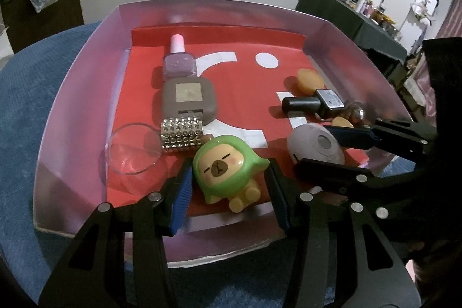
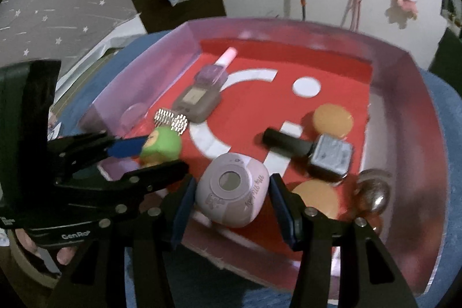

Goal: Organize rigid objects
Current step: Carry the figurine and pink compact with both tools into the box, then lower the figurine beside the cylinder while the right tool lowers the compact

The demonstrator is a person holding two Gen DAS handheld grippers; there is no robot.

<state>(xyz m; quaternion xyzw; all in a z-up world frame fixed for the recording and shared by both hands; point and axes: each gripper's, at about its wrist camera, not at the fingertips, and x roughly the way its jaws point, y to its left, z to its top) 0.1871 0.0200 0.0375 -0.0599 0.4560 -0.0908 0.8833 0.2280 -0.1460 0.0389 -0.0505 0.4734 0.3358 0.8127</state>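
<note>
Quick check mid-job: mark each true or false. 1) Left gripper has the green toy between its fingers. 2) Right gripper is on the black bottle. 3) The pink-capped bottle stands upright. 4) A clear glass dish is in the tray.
1) True: the left gripper is closed on the green toy.
2) False: the right gripper holds the lilac round device.
3) False: the pink-capped bottle lies flat on the red floor.
4) True: the clear glass dish sits by the tray wall, beside the studded piece.
</note>
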